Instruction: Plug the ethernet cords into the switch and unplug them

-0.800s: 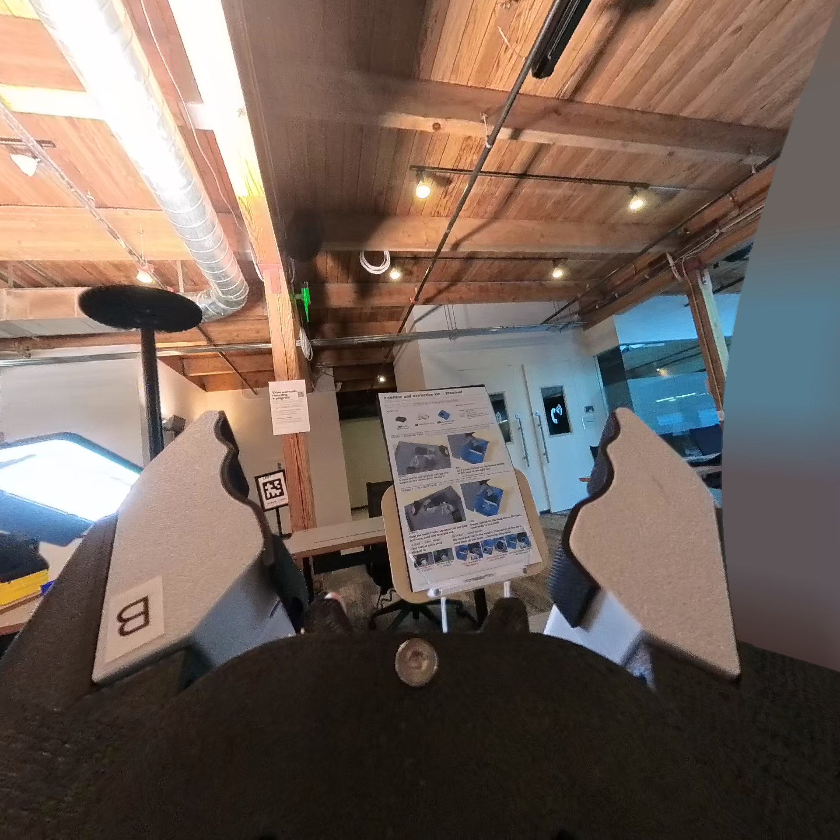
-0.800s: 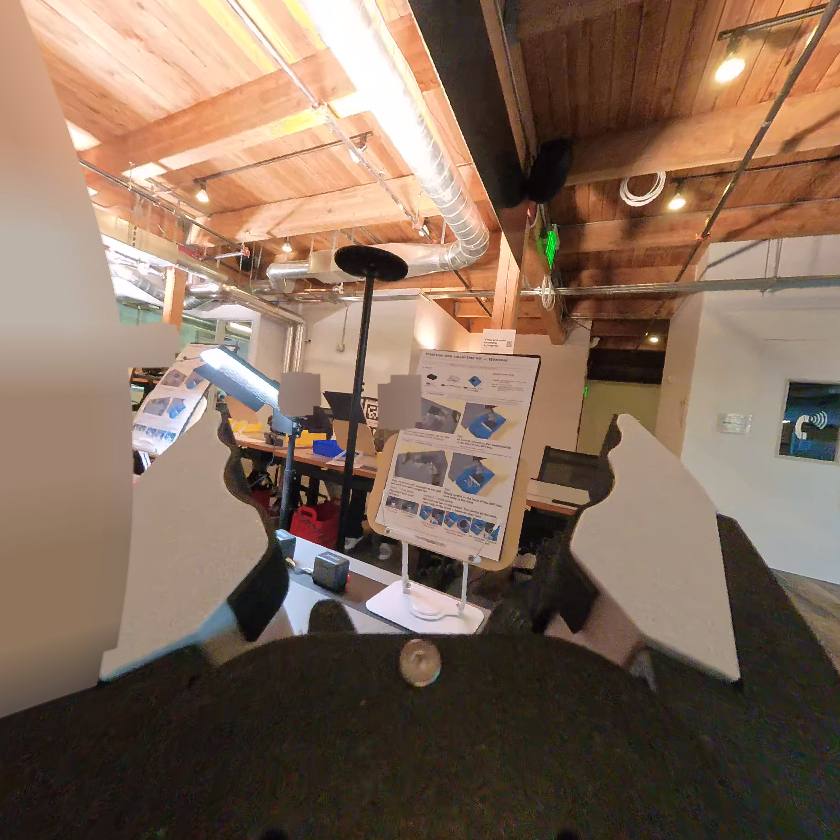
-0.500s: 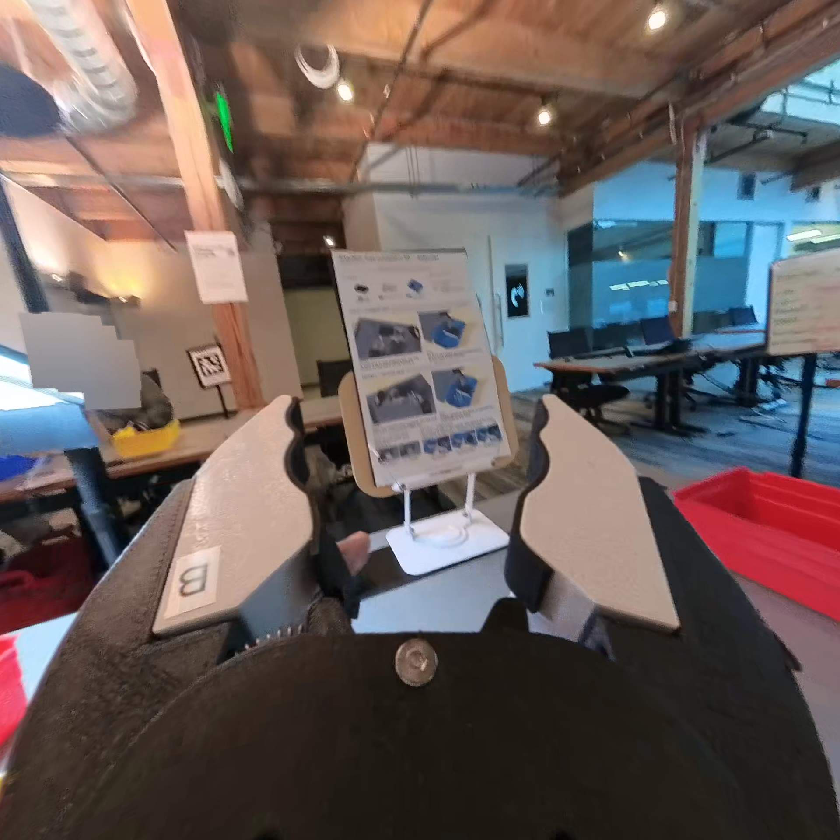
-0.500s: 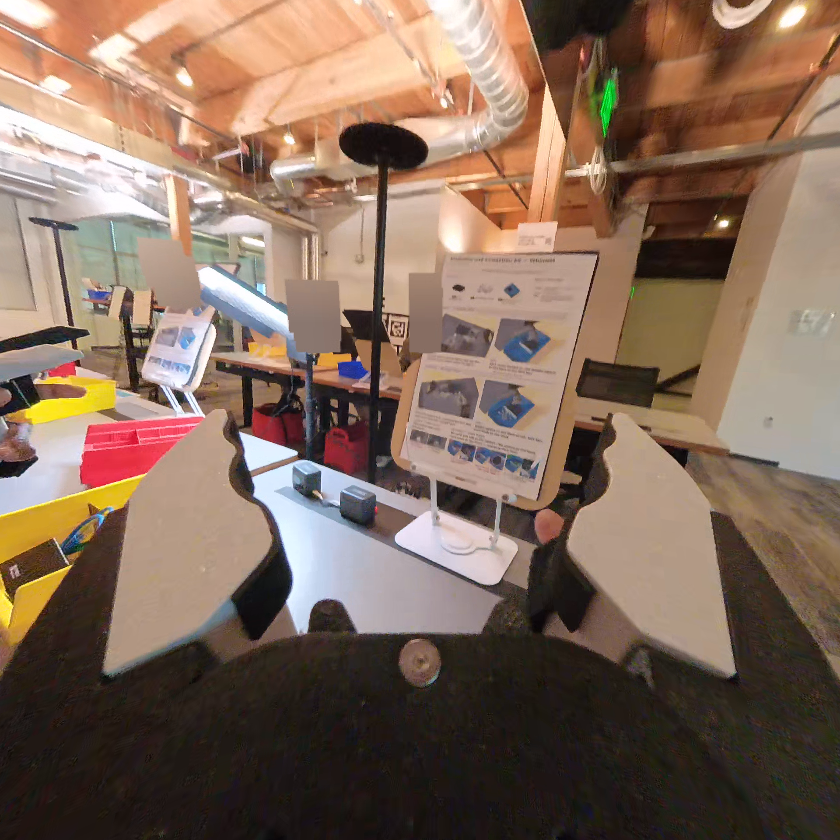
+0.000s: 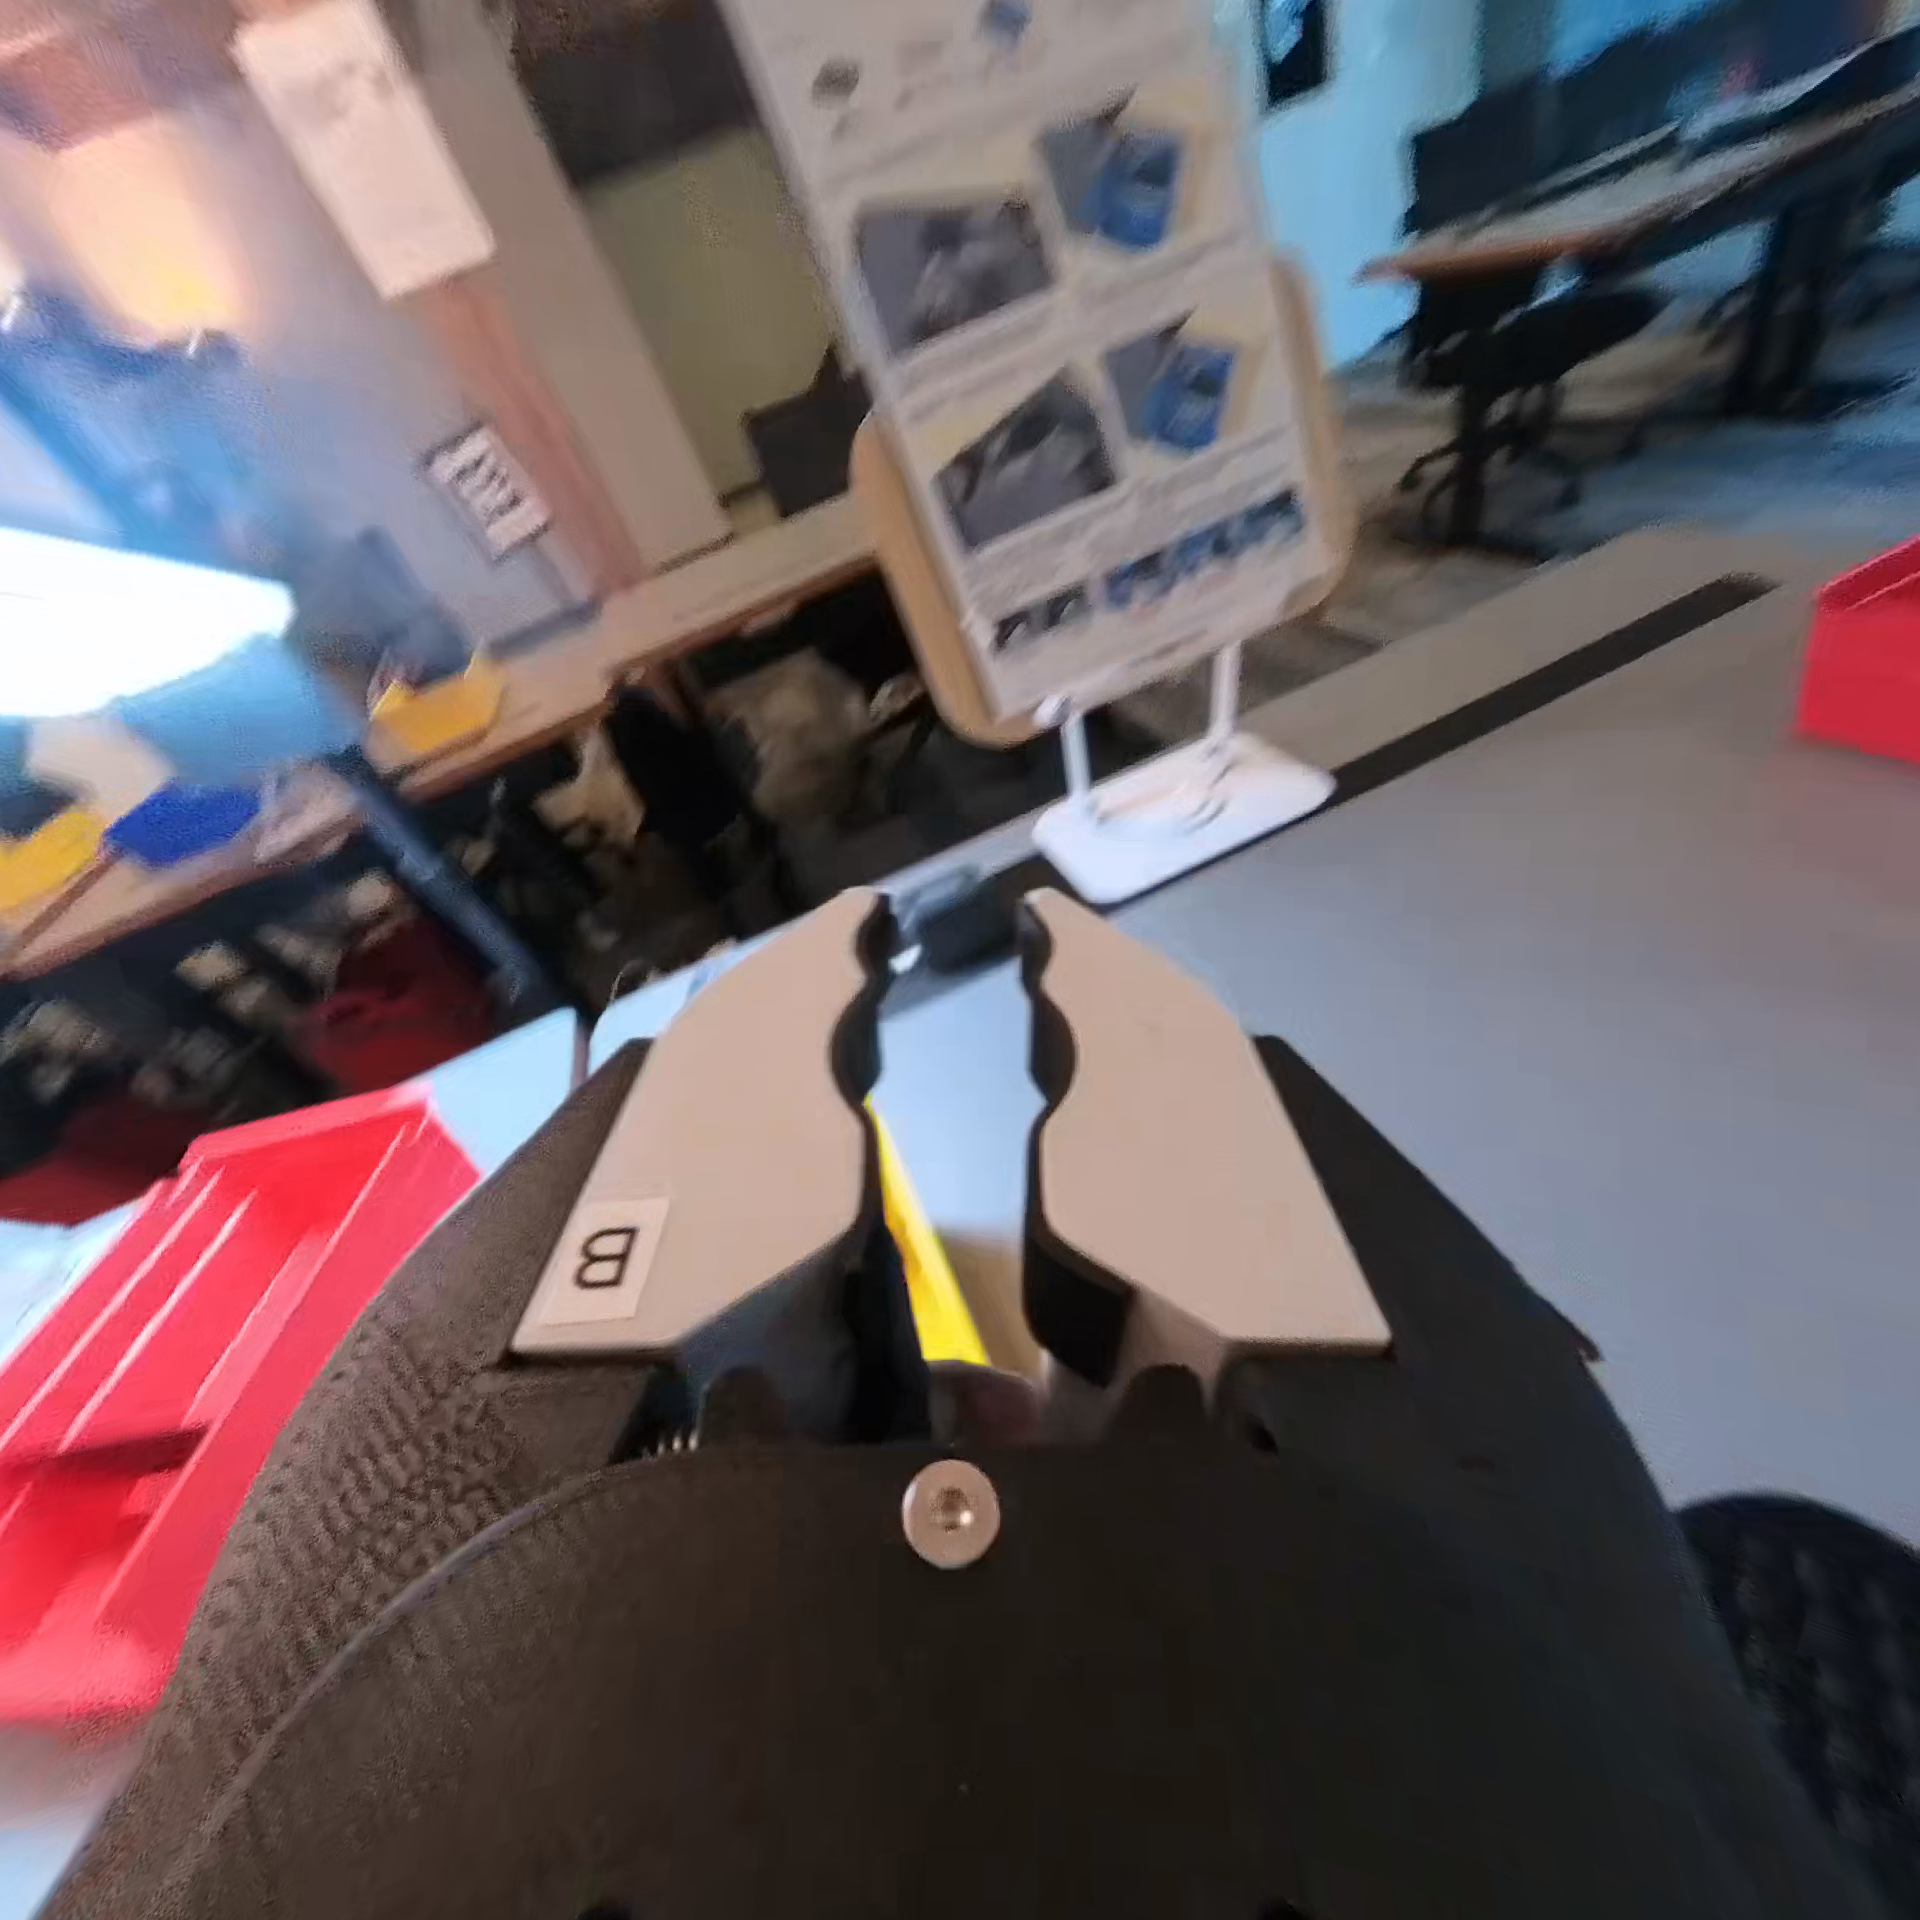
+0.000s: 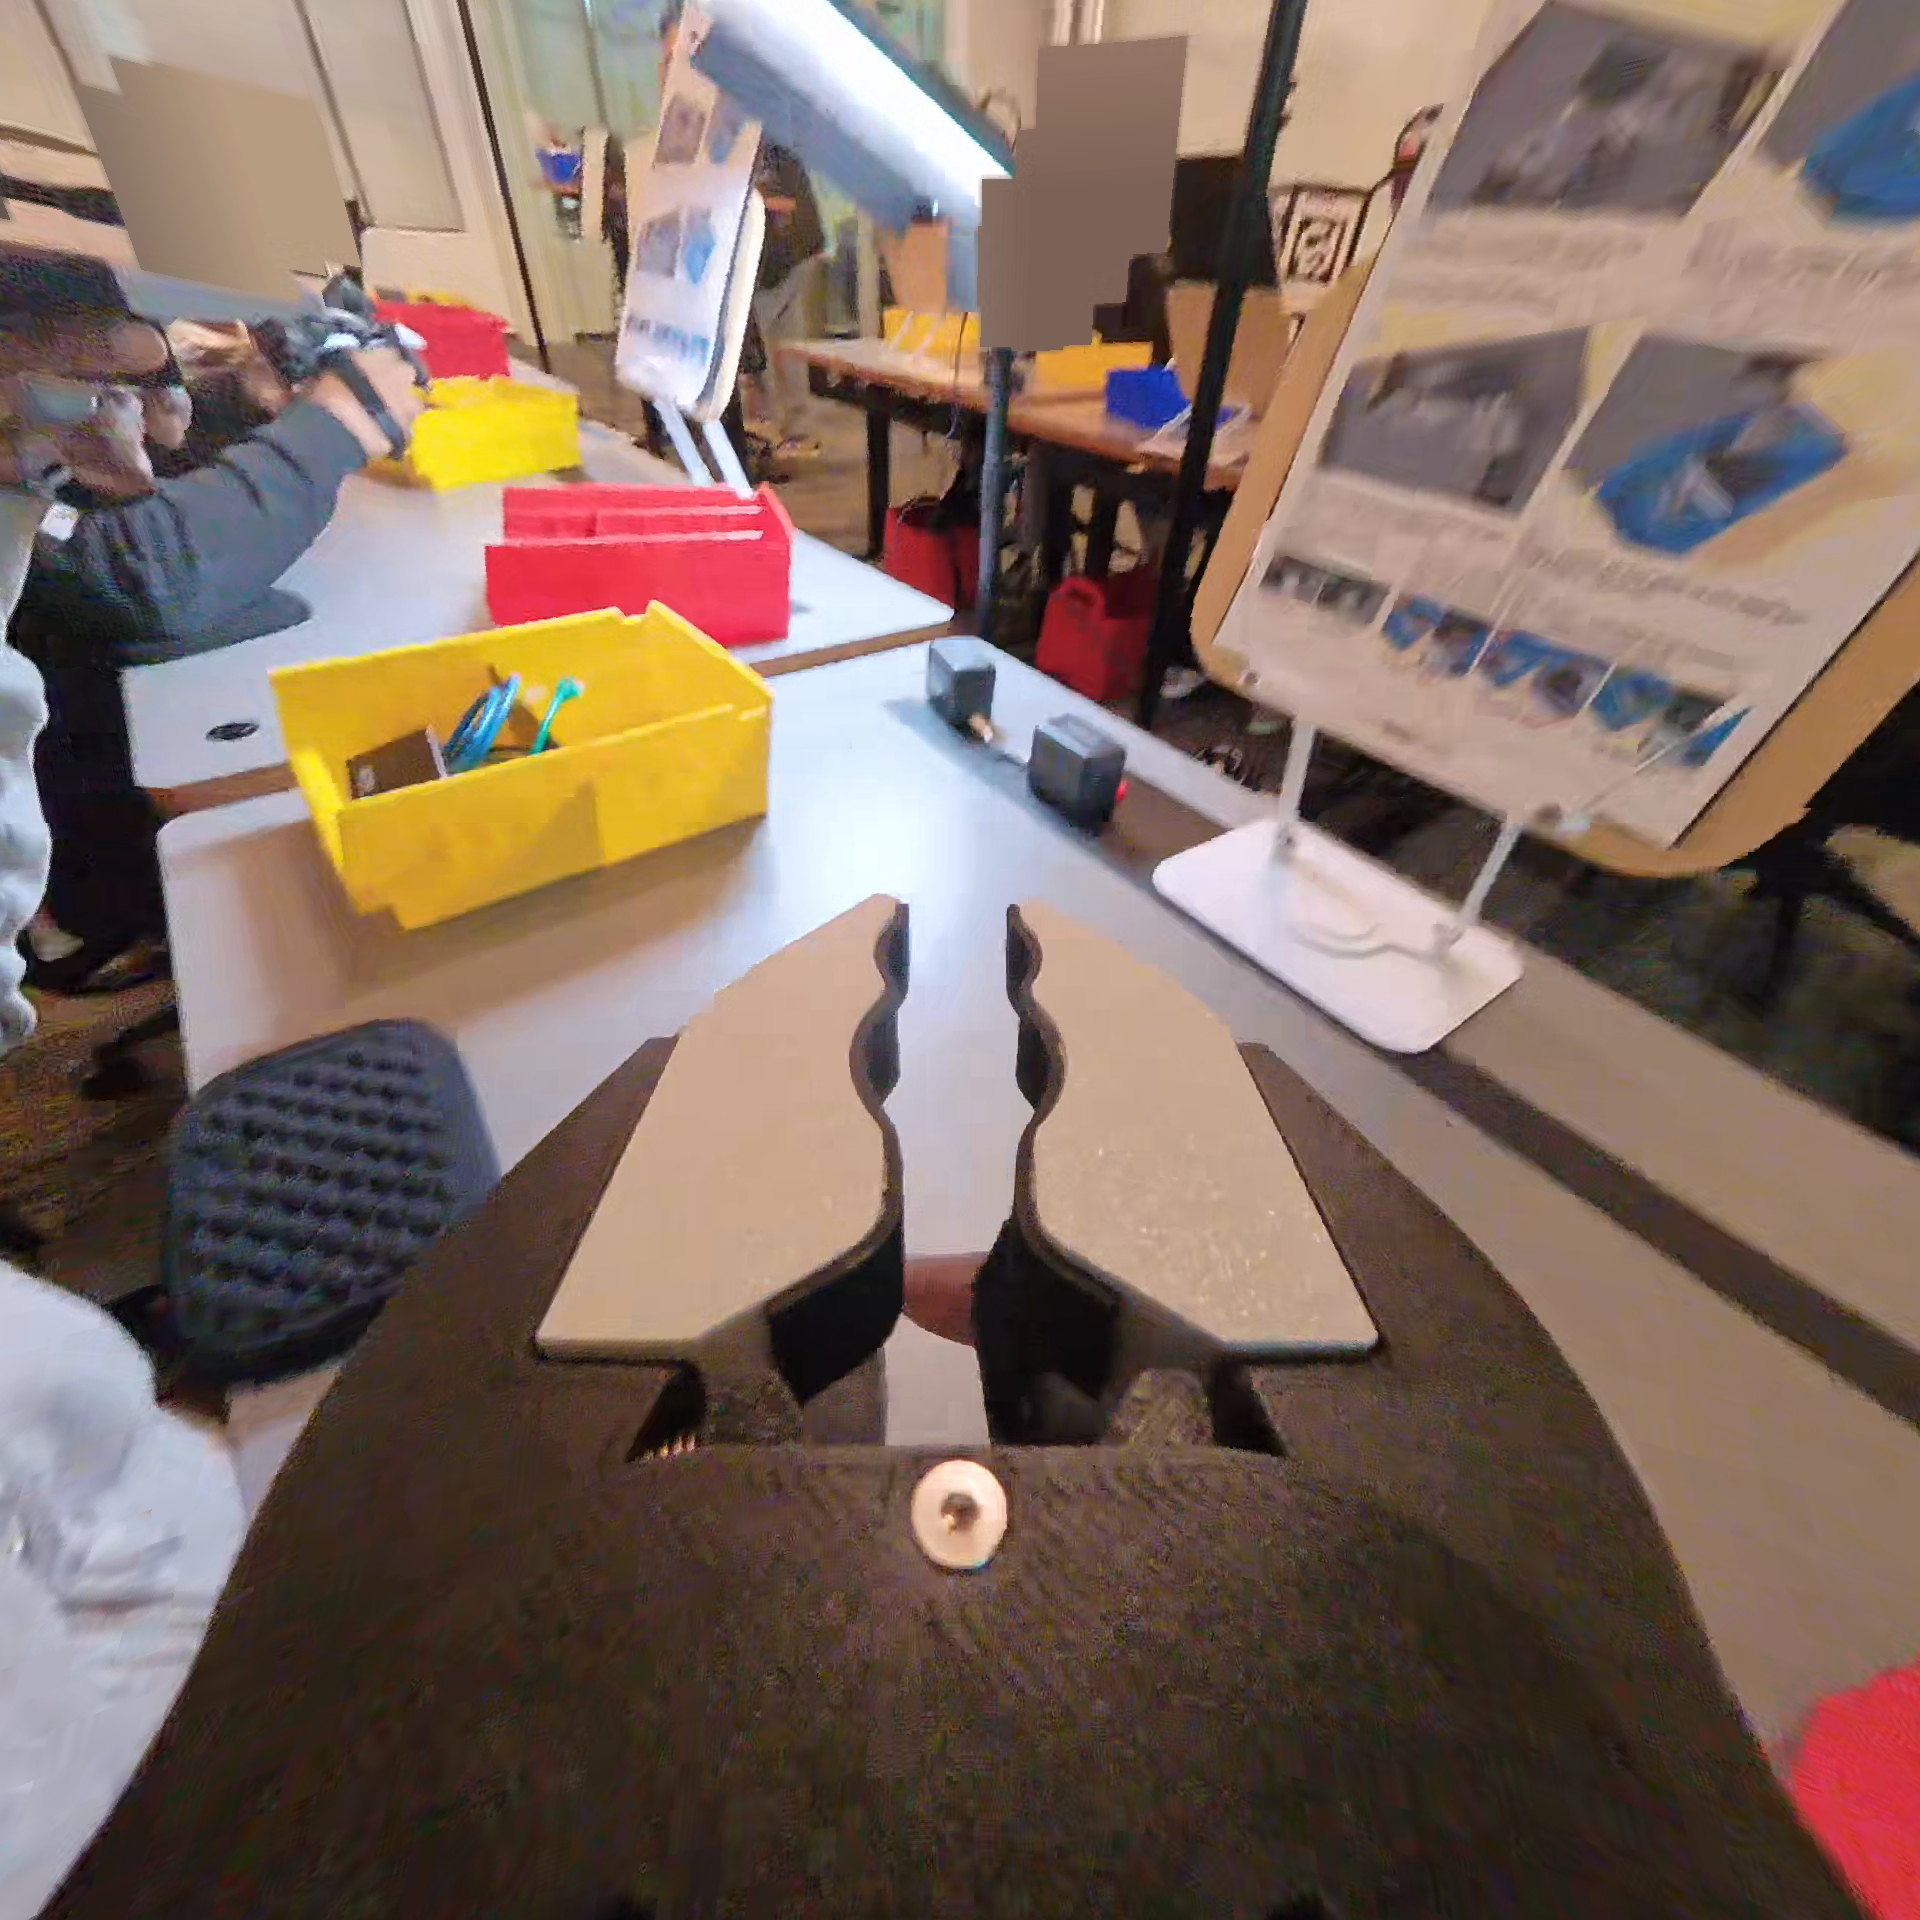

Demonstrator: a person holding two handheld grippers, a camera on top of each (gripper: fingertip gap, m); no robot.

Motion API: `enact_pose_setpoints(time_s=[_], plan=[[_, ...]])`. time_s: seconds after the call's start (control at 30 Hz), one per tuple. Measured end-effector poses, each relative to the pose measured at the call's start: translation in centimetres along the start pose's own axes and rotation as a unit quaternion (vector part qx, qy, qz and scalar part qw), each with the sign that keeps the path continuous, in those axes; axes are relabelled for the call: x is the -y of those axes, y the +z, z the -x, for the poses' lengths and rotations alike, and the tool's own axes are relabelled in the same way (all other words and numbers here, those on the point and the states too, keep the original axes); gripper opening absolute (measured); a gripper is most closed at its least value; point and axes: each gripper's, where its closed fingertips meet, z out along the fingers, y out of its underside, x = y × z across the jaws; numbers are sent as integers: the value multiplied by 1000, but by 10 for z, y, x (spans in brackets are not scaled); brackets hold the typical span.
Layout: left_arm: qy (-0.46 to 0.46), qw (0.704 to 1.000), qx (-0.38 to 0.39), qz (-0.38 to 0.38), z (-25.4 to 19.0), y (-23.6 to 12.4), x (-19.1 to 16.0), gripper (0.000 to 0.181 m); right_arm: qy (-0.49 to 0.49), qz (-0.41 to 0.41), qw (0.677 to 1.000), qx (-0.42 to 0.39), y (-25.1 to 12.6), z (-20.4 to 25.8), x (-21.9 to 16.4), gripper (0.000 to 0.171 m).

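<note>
Right wrist view: grey table [image 6: 1039, 831]; yellow bin [image 6: 520, 769] w/ blue-green ethernet cords [image 6: 499, 717], dark box beside, prob. switch. Cords light, floppy; grip at plug end. Right gripper [image 6: 956, 935], left gripper [image 5: 951, 935]: both narrow gap, empty.

Left gripper [image 5: 951, 925] and right gripper [image 6: 956, 925] both level, fingers narrowly parted with a slim gap, holding nothing.
</note>
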Motion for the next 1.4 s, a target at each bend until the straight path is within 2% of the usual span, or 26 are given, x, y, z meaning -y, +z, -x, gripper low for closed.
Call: enact_pose_setpoints(time_s=[0.07,0.13,0.17,0.2,0.3,0.37,0.67,0.87,0.93,0.97,1.0,1.23,1.4], plan=[[-34,996,37,69,26,-19,-48,54,35,15,999,28,-4,10,-43,43],[-84,987,60,126,44,-36,-97,79,84,10,994,63,-3,19,-82,94],[-108,981,58,148,48,-43,-120,86,110,8,991,77,-1,23,-99,114],[-134,974,56,175,50,-50,-143,93,131,2,988,85,1,24,-113,123],[-190,941,54,276,54,-66,-211,114,176,-29,979,101,6,27,-136,124],[-194,924,64,324,57,-73,-243,120,183,-24,977,102,11,27,-143,123],[-215,894,34,391,56,-52,-308,121,119,39,989,81,24,29,-167,120],[-189,875,35,444,53,-46,-336,122,121,20,990,66,21,22,-162,116],[-175,869,37,461,52,-46,-345,115,130,13,990,62,20,19,-161,115],[-168,868,40,465,53,-47,-348,113,133,9,989,59,19,17,-160,114],[-165,870,47,461,56,-47,-347,102,136,5,989,57,18,16,-159,113],[-150,892,65,422,62,-51,-328,101,137,-3,989,48,18,13,-158,111],[-131,912,85,380,78,-51,-292,101,132,0,990,44,18,13,-159,109]])
